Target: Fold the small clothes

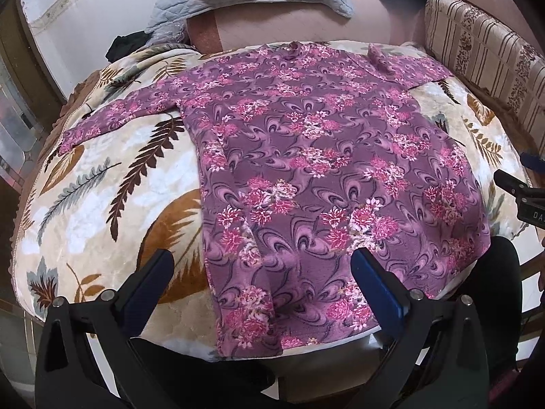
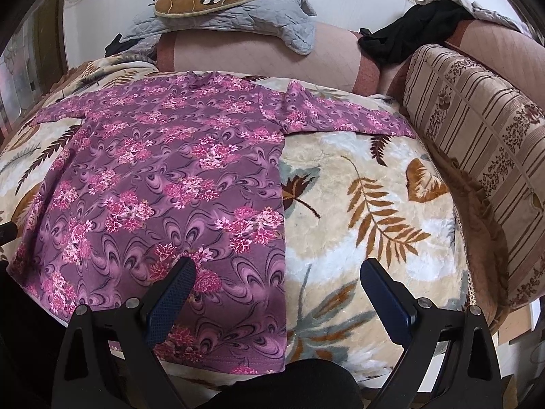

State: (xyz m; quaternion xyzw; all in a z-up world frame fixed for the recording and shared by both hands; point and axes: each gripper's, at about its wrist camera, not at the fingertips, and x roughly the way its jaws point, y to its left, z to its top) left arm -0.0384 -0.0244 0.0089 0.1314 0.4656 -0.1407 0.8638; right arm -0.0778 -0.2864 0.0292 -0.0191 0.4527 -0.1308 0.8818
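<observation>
Purple and pink flowers cover the little shirt (image 1: 306,177), and it lies flat on the soft leafy blanket (image 1: 112,184) in front of me. Its body is spread out, one sleeve (image 1: 112,116) goes out to the left, and the other sleeve (image 2: 344,116) goes out to the right, with a small bump of cloth near that shoulder. I think I am at the very start of folding, because nothing is folded over yet. My left gripper (image 1: 262,272) hangs above the bottom hem with its jaws wide open and nothing in them. My right gripper (image 2: 277,283) hangs over the shirt's right edge, jaws wide open too, also holding nothing. Next I think I need to go down and pinch the cloth, maybe at a sleeve or a side edge, and bring it over the middle. The shirt looks thin and floppy, so it may slide or bunch up. The blanket looks fuzzy and thick, so I must grab only the shirt. Behind it sits a striped cushion (image 2: 477,129) and a grey quilted cloth (image 2: 238,10).
</observation>
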